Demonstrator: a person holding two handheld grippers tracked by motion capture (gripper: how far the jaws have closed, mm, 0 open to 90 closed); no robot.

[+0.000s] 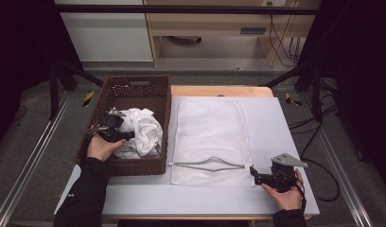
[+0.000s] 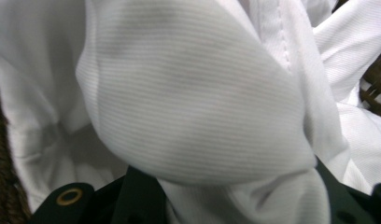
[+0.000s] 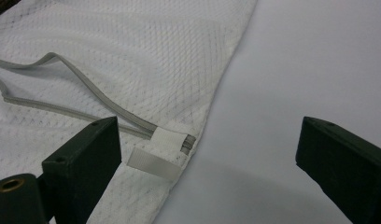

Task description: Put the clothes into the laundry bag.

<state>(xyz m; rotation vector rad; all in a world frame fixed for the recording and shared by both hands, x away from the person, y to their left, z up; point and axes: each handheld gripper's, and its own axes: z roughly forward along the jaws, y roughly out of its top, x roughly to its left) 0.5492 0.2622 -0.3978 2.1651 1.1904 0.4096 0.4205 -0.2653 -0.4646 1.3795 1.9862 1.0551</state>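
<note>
I work at a pale table (image 1: 276, 123) ringed by grey floor and dark frame rails. In the wicker basket (image 1: 134, 90), my left gripper (image 1: 127, 135) pinches the white shirt (image 2: 188, 102). My right gripper (image 3: 207, 154) stands spread beside the mesh bag (image 1: 210, 127), at its tab (image 3: 156, 161).

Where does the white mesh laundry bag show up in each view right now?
High view: white mesh laundry bag lies flat mid-table, right of the wicker basket.
Left gripper view: not in it.
Right gripper view: upper left, beside the right gripper.
Shared landmark: its grey zipper.
</note>
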